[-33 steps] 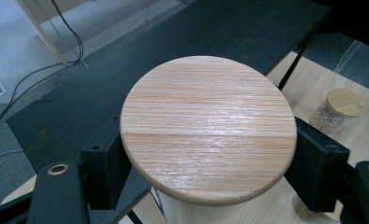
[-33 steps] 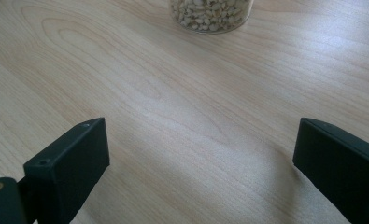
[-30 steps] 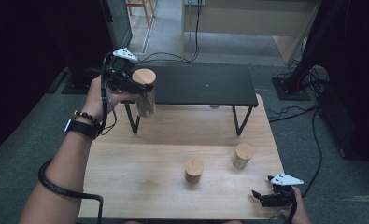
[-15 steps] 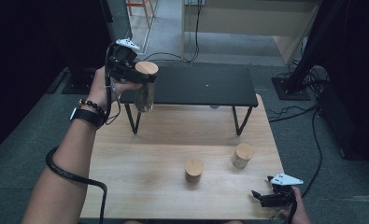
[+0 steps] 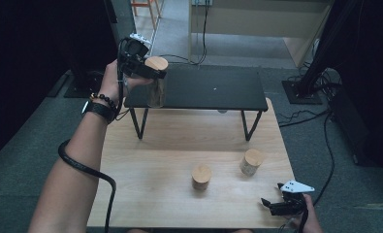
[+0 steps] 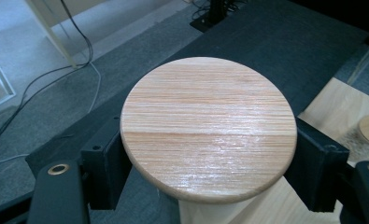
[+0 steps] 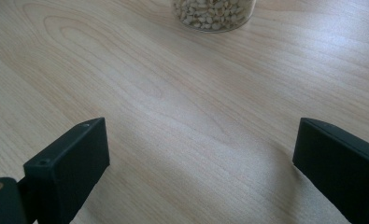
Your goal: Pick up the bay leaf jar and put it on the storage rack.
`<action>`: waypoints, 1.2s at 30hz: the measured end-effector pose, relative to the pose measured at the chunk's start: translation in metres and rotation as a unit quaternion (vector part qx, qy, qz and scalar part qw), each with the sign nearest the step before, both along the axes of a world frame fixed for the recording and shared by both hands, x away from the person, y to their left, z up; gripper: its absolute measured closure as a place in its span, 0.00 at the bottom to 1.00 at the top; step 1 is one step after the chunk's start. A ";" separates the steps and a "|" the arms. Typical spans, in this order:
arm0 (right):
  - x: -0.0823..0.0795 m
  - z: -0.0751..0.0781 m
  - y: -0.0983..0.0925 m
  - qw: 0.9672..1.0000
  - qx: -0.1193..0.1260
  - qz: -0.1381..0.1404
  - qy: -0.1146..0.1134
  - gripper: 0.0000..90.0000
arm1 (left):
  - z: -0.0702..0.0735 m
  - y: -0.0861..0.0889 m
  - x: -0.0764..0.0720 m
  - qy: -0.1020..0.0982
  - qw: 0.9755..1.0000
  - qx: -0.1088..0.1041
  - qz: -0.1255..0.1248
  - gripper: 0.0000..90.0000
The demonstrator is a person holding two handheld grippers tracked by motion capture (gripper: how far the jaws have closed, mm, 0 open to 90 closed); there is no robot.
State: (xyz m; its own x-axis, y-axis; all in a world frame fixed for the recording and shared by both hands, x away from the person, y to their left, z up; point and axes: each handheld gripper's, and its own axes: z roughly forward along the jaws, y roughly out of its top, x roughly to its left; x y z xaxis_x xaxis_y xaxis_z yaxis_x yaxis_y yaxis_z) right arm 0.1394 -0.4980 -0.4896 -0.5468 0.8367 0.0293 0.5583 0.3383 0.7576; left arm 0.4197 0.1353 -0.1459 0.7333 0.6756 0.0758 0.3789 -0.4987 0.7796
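The left gripper (image 5: 152,73) clasps a wooden-lidded jar (image 5: 156,85), contents unclear, while the right gripper (image 5: 271,205) gapes before a cropped bean-filled jar (image 7: 214,14).

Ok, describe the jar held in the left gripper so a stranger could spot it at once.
Find the black shelf at the wooden table's far edge. At its left end, the left gripper clamps a wooden-lidded glass jar. Unlike the two jars standing on the table, it is lifted.
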 end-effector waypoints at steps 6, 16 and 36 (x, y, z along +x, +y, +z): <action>0.000 0.000 0.000 1.000 0.000 0.001 0.000 0.04 | -0.003 -0.001 0.006 -0.005 1.000 -0.007 0.015 0.28; 0.000 0.000 -0.001 1.000 0.001 0.004 0.000 0.04 | -0.006 0.000 0.008 -0.004 1.000 -0.010 0.019 0.28; 0.001 0.000 0.000 1.000 -0.001 0.001 0.001 0.04 | -0.004 -0.004 0.000 -0.007 0.999 0.023 0.038 0.25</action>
State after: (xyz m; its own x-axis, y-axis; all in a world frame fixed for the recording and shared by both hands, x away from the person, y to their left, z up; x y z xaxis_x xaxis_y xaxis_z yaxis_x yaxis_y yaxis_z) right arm 0.1406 -0.4978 -0.4894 -0.5492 0.8352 0.0287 0.5592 0.3417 0.7554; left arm 0.4198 0.1313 -0.1501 0.6789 0.7247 0.1183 0.4058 -0.5046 0.7620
